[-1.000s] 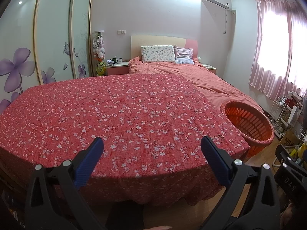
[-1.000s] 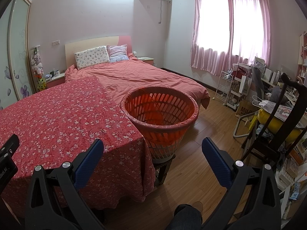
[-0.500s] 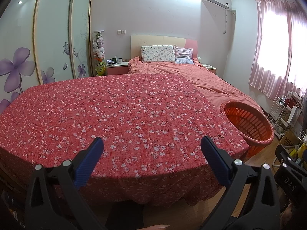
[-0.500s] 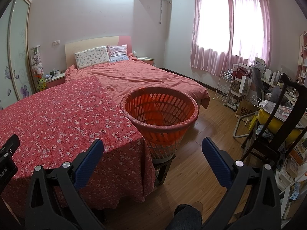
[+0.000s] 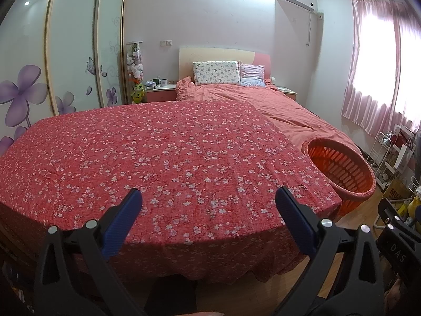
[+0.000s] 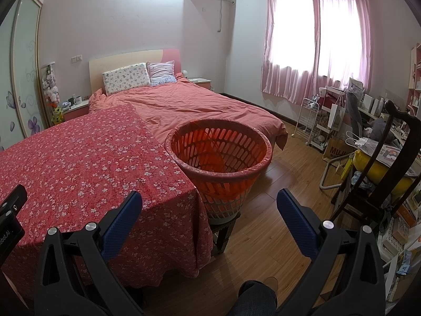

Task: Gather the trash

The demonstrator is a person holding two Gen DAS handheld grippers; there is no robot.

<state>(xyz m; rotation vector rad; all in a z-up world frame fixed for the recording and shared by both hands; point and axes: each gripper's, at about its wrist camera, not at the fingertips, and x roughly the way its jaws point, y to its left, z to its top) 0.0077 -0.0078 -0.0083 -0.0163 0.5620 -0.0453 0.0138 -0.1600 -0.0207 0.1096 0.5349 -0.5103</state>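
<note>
Both tools are spread wide with nothing in them. The left tool [image 5: 208,197] hangs over the near edge of the counter [image 5: 163,158], which has a red flowered cloth on it. The right tool [image 6: 209,201] points at the orange laundry basket [image 6: 221,175], just ahead of it beside the counter's corner. Beyond that is a bed [image 6: 189,105].

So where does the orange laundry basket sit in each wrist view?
Left wrist view: the orange basket is at the right edge, past the floral tablecloth's right corner.
Right wrist view: the basket is near centre, just beyond the open claw.
Shared landmark: the flowered pillow at the headboard.
</note>
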